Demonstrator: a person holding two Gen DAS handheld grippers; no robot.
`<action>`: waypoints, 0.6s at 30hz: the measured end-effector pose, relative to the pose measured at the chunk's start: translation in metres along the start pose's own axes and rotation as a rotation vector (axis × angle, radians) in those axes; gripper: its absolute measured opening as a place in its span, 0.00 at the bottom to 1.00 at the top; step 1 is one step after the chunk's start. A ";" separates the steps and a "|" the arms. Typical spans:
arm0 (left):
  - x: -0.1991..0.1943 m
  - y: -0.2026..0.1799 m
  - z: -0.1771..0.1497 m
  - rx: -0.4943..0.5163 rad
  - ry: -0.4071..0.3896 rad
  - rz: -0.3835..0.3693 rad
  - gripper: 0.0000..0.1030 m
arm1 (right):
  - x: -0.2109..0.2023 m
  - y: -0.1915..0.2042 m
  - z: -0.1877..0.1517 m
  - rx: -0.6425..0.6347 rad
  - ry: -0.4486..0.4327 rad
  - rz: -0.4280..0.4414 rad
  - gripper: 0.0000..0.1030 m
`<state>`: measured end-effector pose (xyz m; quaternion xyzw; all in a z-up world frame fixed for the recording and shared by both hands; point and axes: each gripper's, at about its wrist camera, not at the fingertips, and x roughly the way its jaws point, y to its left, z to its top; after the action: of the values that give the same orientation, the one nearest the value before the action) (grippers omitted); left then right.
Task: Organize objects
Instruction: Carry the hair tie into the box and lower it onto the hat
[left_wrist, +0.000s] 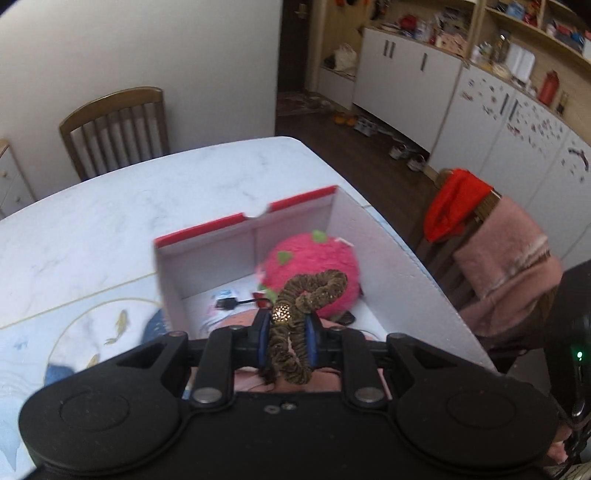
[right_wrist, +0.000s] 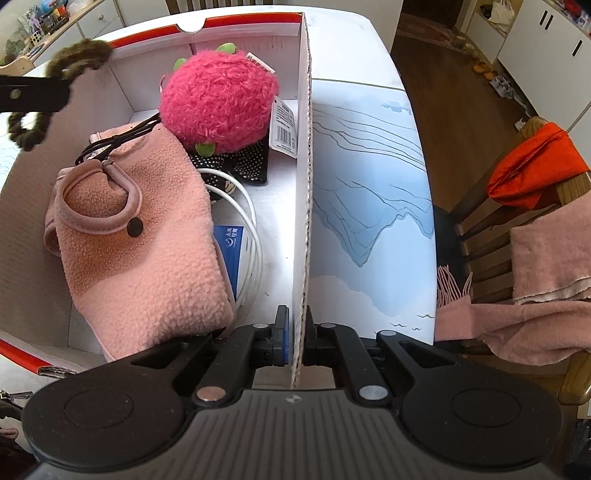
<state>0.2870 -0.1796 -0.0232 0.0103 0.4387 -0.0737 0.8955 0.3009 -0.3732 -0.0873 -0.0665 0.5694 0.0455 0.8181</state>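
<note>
My left gripper (left_wrist: 287, 325) is shut on a brown glittery scrunchie (left_wrist: 314, 291), held over the near part of a white cardboard box (left_wrist: 391, 266) with a red rim. From the right wrist view the same scrunchie (right_wrist: 79, 59) hangs from the left gripper's finger at the box's left wall. Inside the box lie a pink plush strawberry (right_wrist: 218, 99), a pink fleece garment (right_wrist: 140, 236), a white cable (right_wrist: 251, 221) and a black cable (right_wrist: 122, 138). My right gripper (right_wrist: 297, 332) is shut on the box's right wall (right_wrist: 304, 166).
The box stands on a white marble table (left_wrist: 129, 206) with a blue printed mat (right_wrist: 365, 206). A wooden chair (left_wrist: 114, 129) stands at the far side. Another chair (right_wrist: 535, 206) on the right carries red and pink cloths. White cabinets (left_wrist: 480, 110) line the far wall.
</note>
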 end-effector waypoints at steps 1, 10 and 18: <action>0.003 -0.004 0.000 0.013 0.002 -0.001 0.17 | 0.000 0.000 0.000 0.000 0.000 0.001 0.05; 0.033 -0.024 -0.005 0.119 0.049 0.056 0.17 | 0.000 0.000 -0.001 -0.009 -0.007 -0.001 0.05; 0.068 -0.031 -0.018 0.195 0.148 0.062 0.18 | 0.000 -0.001 -0.001 -0.016 -0.012 0.001 0.05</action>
<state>0.3096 -0.2167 -0.0858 0.1163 0.4938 -0.0874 0.8573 0.3002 -0.3748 -0.0872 -0.0726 0.5640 0.0509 0.8210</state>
